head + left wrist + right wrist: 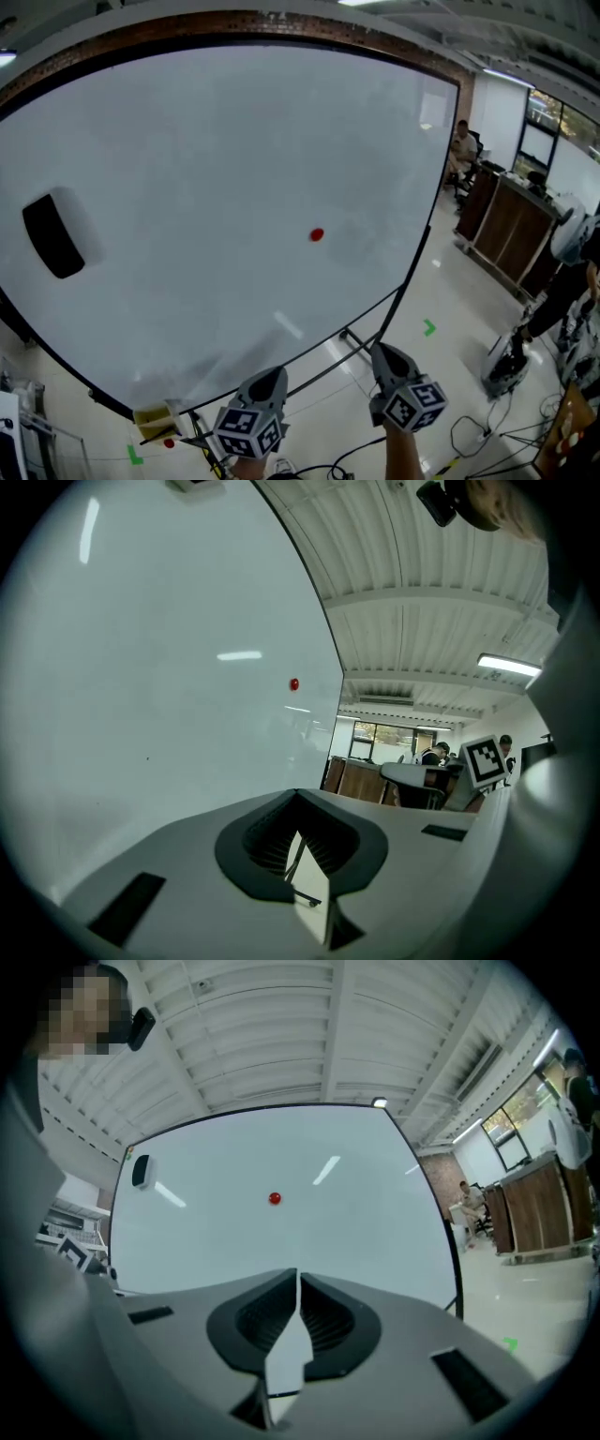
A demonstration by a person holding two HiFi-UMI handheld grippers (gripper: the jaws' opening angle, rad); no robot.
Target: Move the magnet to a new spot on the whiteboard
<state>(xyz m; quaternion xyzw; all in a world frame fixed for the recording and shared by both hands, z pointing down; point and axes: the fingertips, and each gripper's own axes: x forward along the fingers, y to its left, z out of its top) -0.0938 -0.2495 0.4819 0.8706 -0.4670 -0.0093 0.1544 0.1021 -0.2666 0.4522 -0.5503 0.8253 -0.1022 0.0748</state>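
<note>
While both claws are held low in the head view, the left gripper and right gripper are seen just below the dark bottom edge of the whiteboard. Both are well apart from the red magnet, which is stuck on the board up ahead, between the two. Bare board is left all round it, and a black eraser is parked far off to the left gripper's left.

Over to the left gripper view: the jaws are seen pressed together at the tips, nothing held, with the magnet high above them, near the board's right edge.

Now the right gripper view: its jaws are parted by only a thin slit, nothing between them. The magnet is found straight ahead, slightly left, mid-board, clear of every edge.
</note>
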